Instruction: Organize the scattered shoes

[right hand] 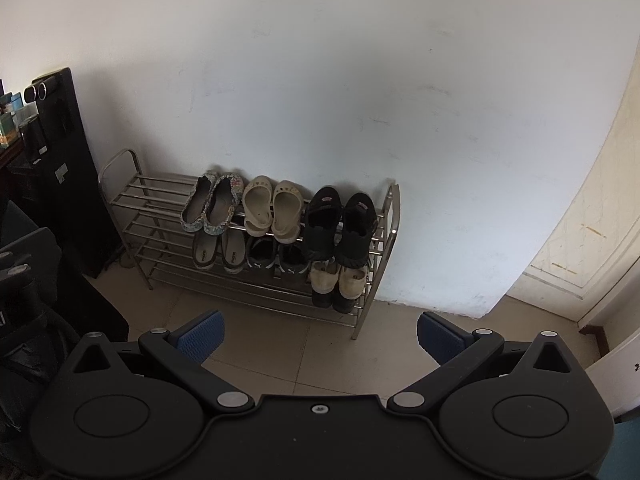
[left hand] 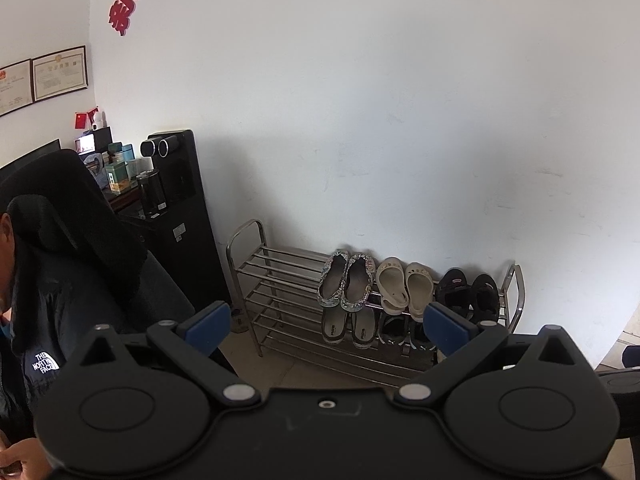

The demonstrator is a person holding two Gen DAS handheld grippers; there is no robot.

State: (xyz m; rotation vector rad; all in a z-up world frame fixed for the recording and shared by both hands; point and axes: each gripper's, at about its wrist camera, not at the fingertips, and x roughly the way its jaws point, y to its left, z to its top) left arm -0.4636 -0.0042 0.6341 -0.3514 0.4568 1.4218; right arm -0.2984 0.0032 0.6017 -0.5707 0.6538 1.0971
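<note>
Step in hand, by my judgement: task at or near its end, or a check pass. All shoes seen sit on the steel shoe rack (right hand: 140, 240) against the wall; no loose shoe on the visible floor tiles (right hand: 280, 344).

Top tier, L to R: patterned flats (right hand: 214, 208), cream perforated clogs (right hand: 272, 210), black slip-ons (right hand: 340, 226). Tier below: grey sneakers w/ printed insoles (right hand: 220, 254), dark trainers (right hand: 276, 260), cream-toed pair (right hand: 340, 280) at the right end. All paired, toes to the wall.

Left gripper (left hand: 326, 326): released, jaws spread wide, nothing between the pads. Right gripper (right hand: 320, 336): same, spread and empty. Both well apart from the rack, aimed at it.

Next move: if any shoe remains it lies out of frame; would call for turning the grippers to scan the floor, then a pinch on the heel collar. Left part of the rack is free.

Hidden/unclear: floor near the person's black jacket (left hand: 60, 280) blocked; lowest tier partly masked by the left gripper in its own view; something dark under the cream-toed pair, can't tell what. Door (right hand: 592, 240) cut off at right.
</note>
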